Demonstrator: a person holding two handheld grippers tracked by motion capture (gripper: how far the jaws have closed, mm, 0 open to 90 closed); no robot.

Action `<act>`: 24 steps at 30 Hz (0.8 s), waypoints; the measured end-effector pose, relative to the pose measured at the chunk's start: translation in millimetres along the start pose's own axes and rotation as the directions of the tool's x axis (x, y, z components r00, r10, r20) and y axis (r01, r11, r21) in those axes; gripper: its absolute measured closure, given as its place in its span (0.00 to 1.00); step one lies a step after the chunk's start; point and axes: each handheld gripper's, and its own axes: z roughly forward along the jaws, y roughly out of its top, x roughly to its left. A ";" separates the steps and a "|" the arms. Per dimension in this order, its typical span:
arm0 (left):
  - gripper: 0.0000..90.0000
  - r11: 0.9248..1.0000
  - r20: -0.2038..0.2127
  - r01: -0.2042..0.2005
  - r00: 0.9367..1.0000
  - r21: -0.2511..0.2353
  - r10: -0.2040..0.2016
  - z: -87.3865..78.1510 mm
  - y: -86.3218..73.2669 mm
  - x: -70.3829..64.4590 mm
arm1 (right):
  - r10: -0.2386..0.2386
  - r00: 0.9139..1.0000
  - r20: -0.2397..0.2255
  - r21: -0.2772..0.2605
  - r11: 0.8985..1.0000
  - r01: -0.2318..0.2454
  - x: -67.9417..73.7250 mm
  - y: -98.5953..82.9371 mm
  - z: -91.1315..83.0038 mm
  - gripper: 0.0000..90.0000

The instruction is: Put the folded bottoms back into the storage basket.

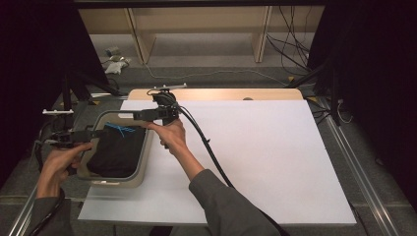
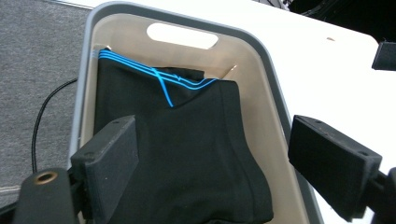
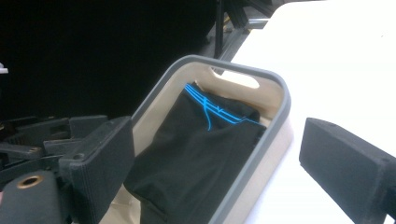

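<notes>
I am holding both my left gripper and right gripper spread apart over the folded black garment in the beige bin.

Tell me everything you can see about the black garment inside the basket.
The black garment is soft, matte fabric, loosely folded into a bundle. Thin bright blue lines run across its upper edge, and one crosses them slantwise. It lies inside the beige basket with a grey rim and takes up most of its interior, reaching toward the wall with the handle slot. The basket stands at the left edge of the white table. Both tools hover open near it; neither touches the fabric.
</notes>
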 end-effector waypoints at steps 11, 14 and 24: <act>0.18 0.999 0.022 -0.023 0.999 -0.026 0.023 7.0 0.0 -13.6 | -0.012 1.000 0.020 -0.023 1.000 0.013 -12.3 1.6 -15.8 0.13; 0.18 0.999 0.032 -0.031 0.999 -0.030 0.032 9.5 -0.4 -17.2 | -0.011 1.000 0.022 -0.033 0.999 0.012 -17.2 1.4 -20.2 0.13; 0.18 0.997 0.067 -0.057 0.996 -0.060 0.061 15.1 -1.1 -28.2 | -0.032 0.999 0.030 -0.053 0.998 0.033 -28.5 -1.4 -38.5 0.13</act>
